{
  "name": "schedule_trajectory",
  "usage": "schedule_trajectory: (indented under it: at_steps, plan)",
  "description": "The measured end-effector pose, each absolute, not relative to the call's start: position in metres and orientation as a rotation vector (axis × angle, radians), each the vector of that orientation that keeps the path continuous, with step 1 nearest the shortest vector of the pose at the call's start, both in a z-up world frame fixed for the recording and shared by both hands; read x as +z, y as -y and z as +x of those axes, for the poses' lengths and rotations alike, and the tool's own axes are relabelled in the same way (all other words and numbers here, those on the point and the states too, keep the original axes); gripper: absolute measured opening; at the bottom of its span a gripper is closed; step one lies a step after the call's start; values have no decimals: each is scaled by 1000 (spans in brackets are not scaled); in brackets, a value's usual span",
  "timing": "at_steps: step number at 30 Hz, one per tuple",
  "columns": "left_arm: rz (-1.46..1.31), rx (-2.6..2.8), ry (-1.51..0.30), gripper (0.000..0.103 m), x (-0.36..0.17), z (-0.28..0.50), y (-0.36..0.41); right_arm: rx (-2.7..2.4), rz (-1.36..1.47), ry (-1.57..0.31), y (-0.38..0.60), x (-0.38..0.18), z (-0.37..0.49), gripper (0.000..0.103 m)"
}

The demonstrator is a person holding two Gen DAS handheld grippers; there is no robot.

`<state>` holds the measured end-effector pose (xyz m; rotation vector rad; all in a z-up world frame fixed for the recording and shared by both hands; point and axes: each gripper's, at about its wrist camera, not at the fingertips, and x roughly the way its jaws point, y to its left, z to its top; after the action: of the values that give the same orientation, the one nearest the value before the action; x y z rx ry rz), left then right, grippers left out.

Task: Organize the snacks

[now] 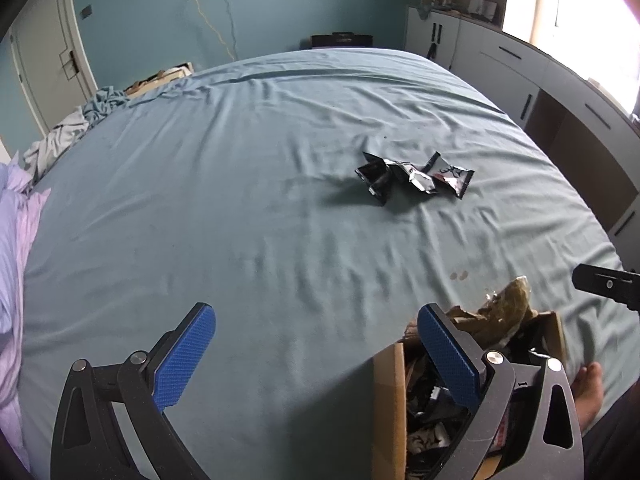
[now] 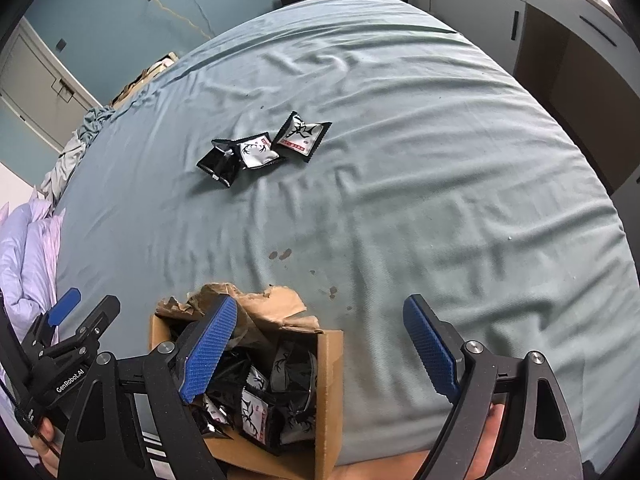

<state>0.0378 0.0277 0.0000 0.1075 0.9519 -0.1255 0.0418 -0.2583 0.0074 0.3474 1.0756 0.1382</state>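
Three black-and-white snack packets [image 1: 414,176] lie together on the blue-green bed sheet [image 1: 256,208]; the right wrist view shows them too [image 2: 266,150]. An open cardboard box [image 2: 328,392] full of the same packets, with torn brown paper at its top, stands at the bed's near edge; the left wrist view shows it at lower right [image 1: 390,408]. My left gripper [image 1: 316,354] is open and empty, its right finger over the box. My right gripper [image 2: 320,354] is open and empty, its left finger over the box.
Lilac bedding [image 1: 14,280] lies at the left. Crumpled clothes [image 1: 76,128] sit at the far left bed edge. White cabinets and a desk [image 1: 532,80] run along the right wall. Small dark stains [image 2: 280,255] mark the sheet by the box.
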Motion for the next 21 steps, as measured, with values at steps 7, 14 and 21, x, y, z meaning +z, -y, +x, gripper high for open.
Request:
schedule_trajectory:
  at_steps: [7, 14, 21]
  plan:
    - [135, -124, -910, 103, 7, 33, -25, 158, 372, -1071, 260, 10, 46, 85]
    - [177, -152, -896, 103, 8, 30, -13, 164, 407, -1069, 264, 8, 54, 85]
    - [169, -173, -912, 103, 4, 33, -11, 143, 346, -1065, 262, 5, 76, 85]
